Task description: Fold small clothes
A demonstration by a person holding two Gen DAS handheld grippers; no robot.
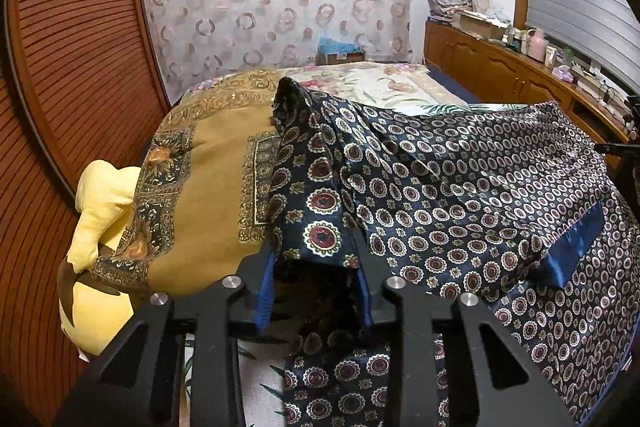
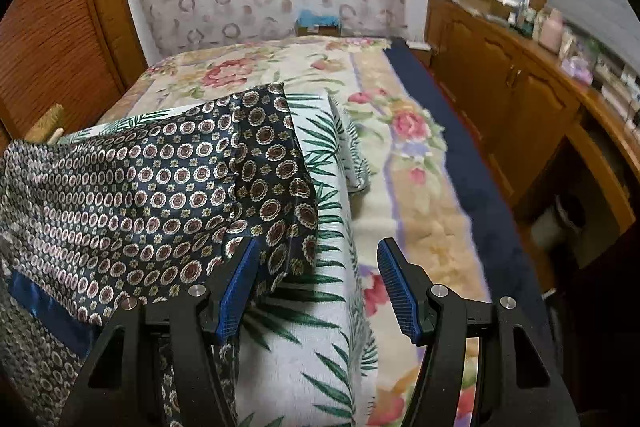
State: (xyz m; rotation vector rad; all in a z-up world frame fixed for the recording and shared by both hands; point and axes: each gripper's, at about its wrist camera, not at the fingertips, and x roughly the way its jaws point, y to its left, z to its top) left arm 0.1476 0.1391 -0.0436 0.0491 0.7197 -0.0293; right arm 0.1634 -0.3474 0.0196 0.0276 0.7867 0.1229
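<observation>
Item: navy patterned silk garment [image 1: 460,187], medallion and ring print, blue satin band; lies spread on a leaf-print cloth [image 2: 304,327] on the bed [image 2: 416,195], one corner lifted.

Left gripper [image 1: 316,291]: jaws clamped on that raised fold, which drapes over and between the blue pads.

Right gripper [image 2: 318,287]: jaws apart, nothing between them; left pad [image 2: 240,287] touches the garment's near edge.

Adjacent: mustard paisley scarf [image 1: 216,195]; yellow cloth [image 1: 100,227]; wooden cabinet [image 2: 520,107].
</observation>
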